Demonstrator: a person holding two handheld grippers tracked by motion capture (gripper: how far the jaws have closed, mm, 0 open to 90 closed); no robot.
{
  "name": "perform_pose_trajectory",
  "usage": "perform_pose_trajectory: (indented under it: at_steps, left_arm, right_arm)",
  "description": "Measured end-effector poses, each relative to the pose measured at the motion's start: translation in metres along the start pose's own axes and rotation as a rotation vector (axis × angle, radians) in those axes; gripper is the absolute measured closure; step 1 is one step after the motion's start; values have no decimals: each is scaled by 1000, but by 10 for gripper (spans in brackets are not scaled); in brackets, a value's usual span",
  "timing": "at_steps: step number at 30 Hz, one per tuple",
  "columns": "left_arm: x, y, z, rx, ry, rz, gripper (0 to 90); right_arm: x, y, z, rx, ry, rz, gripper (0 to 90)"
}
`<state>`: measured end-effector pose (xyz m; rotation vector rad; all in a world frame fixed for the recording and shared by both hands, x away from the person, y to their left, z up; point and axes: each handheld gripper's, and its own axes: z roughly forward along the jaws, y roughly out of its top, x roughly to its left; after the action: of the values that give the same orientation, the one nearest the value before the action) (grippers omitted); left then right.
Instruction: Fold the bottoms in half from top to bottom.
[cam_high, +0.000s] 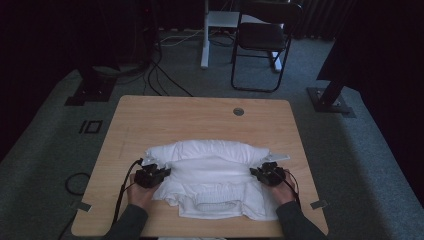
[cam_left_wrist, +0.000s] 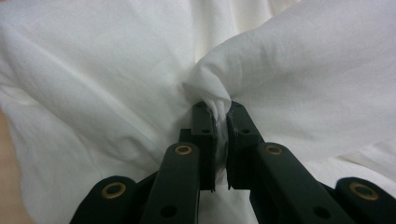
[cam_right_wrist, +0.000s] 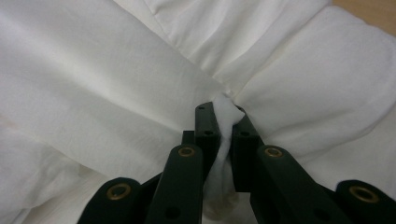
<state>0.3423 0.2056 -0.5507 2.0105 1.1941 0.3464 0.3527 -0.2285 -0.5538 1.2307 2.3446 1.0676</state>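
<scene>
Lying across the near half of the wooden worktop (cam_high: 150, 120), a white garment (cam_high: 210, 172) sits partly folded, its far part rolled into a thick padded band from 10 o'clock to 2 o'clock and its near part flat. A ribbed neckband shows at 6 o'clock, close to the worktop's near edge, so it looks like a T-shirt or light sweatshirt, though the dim high view leaves that uncertain. The cloth is plain white cotton, softly creased, with seams running across it in the right gripper view. No print, label or writing can be read on it anywhere.

At 9 o'clock of the garment, the left hand-held gripper (cam_high: 159, 172) pinches a bunched fold of the cloth (cam_left_wrist: 219, 100); its black jaws stand narrow with the fabric squeezed between them and puckering outward from the pinch. At 3 o'clock, the right hand-held gripper (cam_high: 260, 172) does the same, its jaws narrow on a gathered ridge of white fabric (cam_right_wrist: 227, 112) that passes down through the gap. Both sit low on the garment's side edges, held by hands coming in from 6 o'clock in dark sleeves.
</scene>
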Motion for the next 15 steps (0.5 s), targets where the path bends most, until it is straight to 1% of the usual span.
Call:
perform_pose_trajectory:
  at_steps: [4,6,8,12,14,15]
  left_arm:
    - [4,14,11,6,44,2,842]
    - [8,22,17,12,66,6,842]
    - [11,28,22,11,81,-5,842]
    - [17,40,31,14,119,-24,842]
    - [20,45,34,17,122,-41,842]
    - [23,48,34,16,115,-56,841]
  right_arm:
    - [-6,9,8,-8,-18,8,845]
    - [-10,13,13,-19,-21,32,844]
    - [-14,17,19,-33,-29,56,845]
    - [-18,29,28,-27,-52,61,845]
    - [-20,34,32,-19,-51,68,844]
    - [-21,35,33,-14,-49,70,845]
